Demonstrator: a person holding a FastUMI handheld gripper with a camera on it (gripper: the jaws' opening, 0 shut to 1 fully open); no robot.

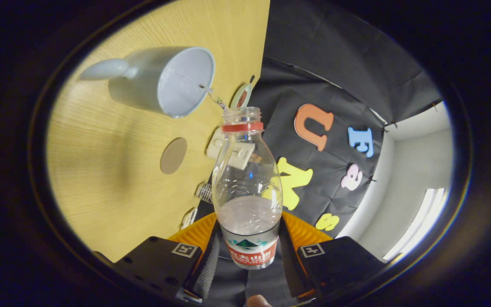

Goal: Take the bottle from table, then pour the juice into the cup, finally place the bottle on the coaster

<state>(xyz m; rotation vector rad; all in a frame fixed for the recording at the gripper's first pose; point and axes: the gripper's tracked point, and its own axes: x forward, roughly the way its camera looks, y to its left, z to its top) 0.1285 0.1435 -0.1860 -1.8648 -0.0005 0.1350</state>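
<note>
My gripper is shut on a clear plastic bottle with a red neck ring and no cap. I hold it by its labelled lower part, rolled so the wooden table stands on edge beside it. Some liquid remains in the bottle near the fingers. A thin stream runs from the bottle's mouth to the rim of the white cup, which stands just beyond the mouth with its handle pointing away. The round brown coaster lies flat on the table, apart from the cup and beside the bottle's shoulder.
A small white box and a round flat object lie near the table's edge behind the bottle. A metal clip and another small item sit closer to the fingers. The booth's black cloth wall hangs beyond.
</note>
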